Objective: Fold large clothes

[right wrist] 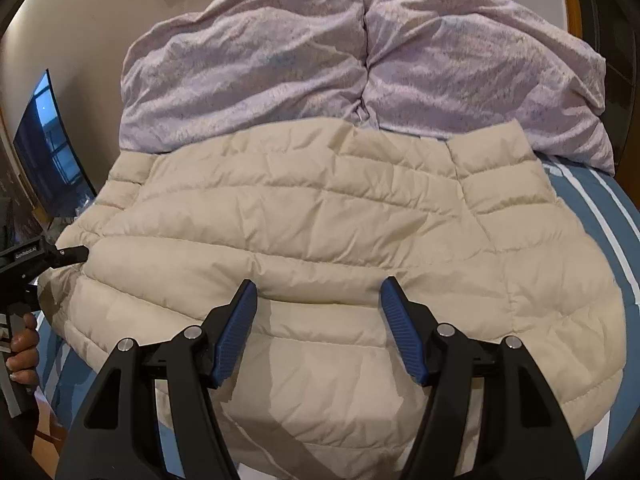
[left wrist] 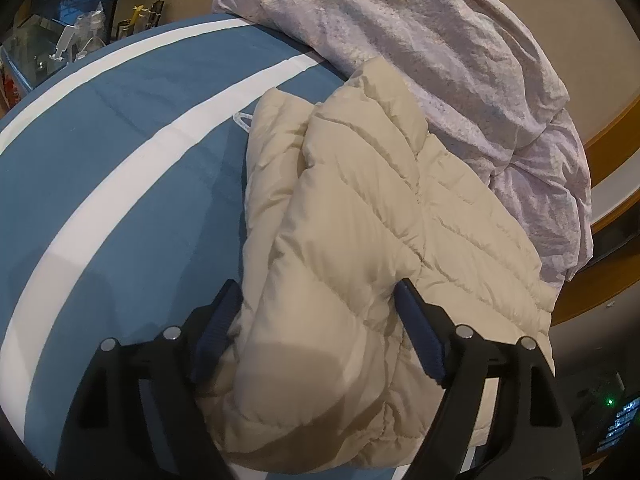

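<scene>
A cream quilted puffer jacket (right wrist: 320, 216) lies spread on the bed, its far edge against the lilac duvet. In the left wrist view the jacket (left wrist: 352, 216) is bunched in folds. My left gripper (left wrist: 318, 290) is open, its jaws wide on either side of a puffy fold of the jacket's edge. It also shows at the left edge of the right wrist view (right wrist: 82, 254), at the jacket's left side. My right gripper (right wrist: 318, 292) is open and empty, just above the jacket's near part.
The bed sheet (left wrist: 120, 152) is blue with white stripes. A crumpled lilac duvet (right wrist: 360, 60) fills the head of the bed. A dark screen (right wrist: 48, 148) stands left of the bed. Cluttered items (left wrist: 72, 36) sit beyond the bed's far edge.
</scene>
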`<state>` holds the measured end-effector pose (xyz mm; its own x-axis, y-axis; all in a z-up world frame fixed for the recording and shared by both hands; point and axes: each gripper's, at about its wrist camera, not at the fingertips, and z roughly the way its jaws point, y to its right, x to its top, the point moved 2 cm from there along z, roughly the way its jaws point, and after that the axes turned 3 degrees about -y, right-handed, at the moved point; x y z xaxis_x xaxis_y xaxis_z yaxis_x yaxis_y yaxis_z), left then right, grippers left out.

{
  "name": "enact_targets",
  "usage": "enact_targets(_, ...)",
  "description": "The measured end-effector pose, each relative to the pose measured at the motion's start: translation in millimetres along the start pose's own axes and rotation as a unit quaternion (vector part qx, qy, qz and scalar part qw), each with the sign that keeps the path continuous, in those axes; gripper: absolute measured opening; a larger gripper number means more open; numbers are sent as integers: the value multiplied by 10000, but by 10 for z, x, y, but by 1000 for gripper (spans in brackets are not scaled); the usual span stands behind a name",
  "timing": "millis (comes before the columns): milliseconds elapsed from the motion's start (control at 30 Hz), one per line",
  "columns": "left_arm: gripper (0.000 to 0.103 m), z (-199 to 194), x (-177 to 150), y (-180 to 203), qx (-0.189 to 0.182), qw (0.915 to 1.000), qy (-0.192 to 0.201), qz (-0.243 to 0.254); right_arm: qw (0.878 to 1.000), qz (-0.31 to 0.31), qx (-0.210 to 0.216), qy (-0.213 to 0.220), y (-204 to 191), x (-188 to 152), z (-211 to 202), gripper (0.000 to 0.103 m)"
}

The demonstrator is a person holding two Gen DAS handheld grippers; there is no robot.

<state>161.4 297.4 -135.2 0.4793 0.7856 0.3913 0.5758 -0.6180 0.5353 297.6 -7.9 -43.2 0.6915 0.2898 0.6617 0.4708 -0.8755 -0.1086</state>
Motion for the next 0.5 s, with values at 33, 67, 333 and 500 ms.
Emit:
enact_targets(33, 81, 3, -1, 3, 3, 10000, 14, 11, 10000, -24, 9, -14, -18, 4, 16, 66)
enact_targets(67, 81, 10, 5, 10, 10, 10000, 29, 26, 10000, -52, -22, -73, -35, 4, 56, 66)
enact_targets(333, 82, 52, 25, 40, 94, 9998, 127, 125, 9971, -249, -402, -602, -118, -61, 378, 67)
enact_targets(500, 83, 65, 27, 36, 107, 9998, 152, 124, 9967, -196, -362, -698, -99, -61, 397, 68)
